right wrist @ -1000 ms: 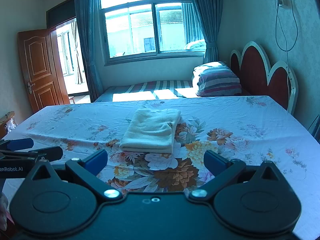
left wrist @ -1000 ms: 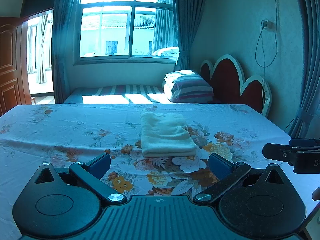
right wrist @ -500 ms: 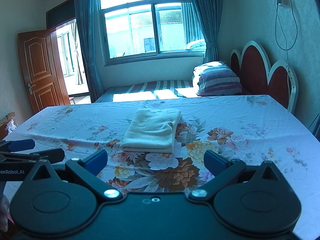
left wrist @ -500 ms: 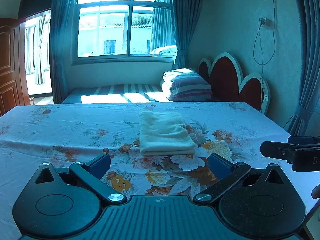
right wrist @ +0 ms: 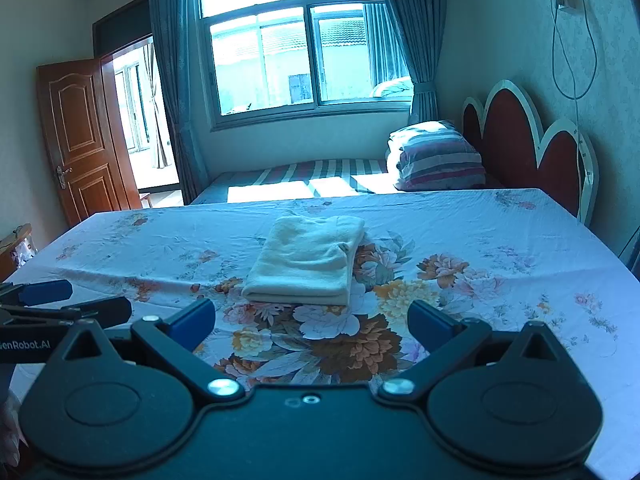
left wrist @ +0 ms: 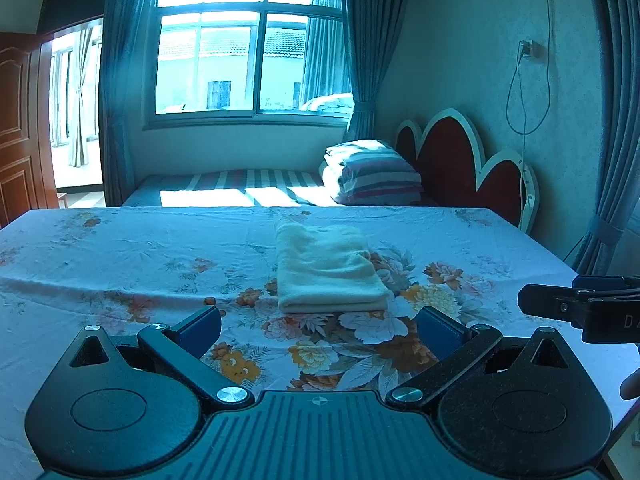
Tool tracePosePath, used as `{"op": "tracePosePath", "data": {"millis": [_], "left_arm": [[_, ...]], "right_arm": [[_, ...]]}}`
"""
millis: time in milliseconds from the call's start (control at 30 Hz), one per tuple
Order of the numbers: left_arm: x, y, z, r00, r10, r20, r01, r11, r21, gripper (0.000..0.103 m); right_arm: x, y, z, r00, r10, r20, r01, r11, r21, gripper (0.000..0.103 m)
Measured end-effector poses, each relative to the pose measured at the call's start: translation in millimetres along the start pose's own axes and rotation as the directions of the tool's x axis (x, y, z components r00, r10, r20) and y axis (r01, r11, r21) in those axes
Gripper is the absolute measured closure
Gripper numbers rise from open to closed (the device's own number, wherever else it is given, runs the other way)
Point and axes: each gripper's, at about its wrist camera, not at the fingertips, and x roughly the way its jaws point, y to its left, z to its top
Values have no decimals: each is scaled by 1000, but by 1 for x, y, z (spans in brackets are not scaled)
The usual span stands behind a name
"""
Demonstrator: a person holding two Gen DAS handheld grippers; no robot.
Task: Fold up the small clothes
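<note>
A cream garment (left wrist: 326, 268) lies folded into a neat rectangle in the middle of the floral sheet (left wrist: 120, 264). It also shows in the right wrist view (right wrist: 308, 260). My left gripper (left wrist: 320, 326) is open and empty, held back from the garment near the front edge. My right gripper (right wrist: 312, 322) is open and empty too, at about the same distance. Each gripper shows from the side in the other's view: the right one (left wrist: 580, 304) at the right edge, the left one (right wrist: 60, 304) at the left edge.
The sheet covers a wide flat surface (right wrist: 500, 280). Behind it stands a striped bed (left wrist: 240, 184) with a folded striped quilt (left wrist: 372, 176) and a red headboard (left wrist: 460, 160). A window, curtains and a wooden door (right wrist: 80, 140) are at the back.
Almost nothing differs. The left wrist view has shifted slightly, and the garment and both open grippers stay where they were.
</note>
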Motion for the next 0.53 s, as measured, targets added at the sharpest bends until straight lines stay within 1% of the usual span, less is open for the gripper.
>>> {"op": "tracePosePath", "data": {"millis": [167,267,333,433,533], "left_arm": [[-1,-1,-1,1000,-10,9,10,1000,12,0],[-1,-3,-2,1000,7,11,-7,1000,29,0],[-1,-1,-3,1000,3,13,-4,1000,23,0],[0,4,-2,1000,-20,9,20,1000,-1,0],[1,4,-2,1000,-13,10,13,1000,-9,0]], "right_arm": [[1,1,0,1000,0,-4,0,1000,0,0],[2,2,-1,1000,1,-6,-1,1000,0,0],[2,2,0,1000,1,-7,-1,1000,-2,0],[2,2,0,1000,1,-8,-1,1000,-2,0],[2,2,0,1000,1,-8,-1,1000,0,0]]}}
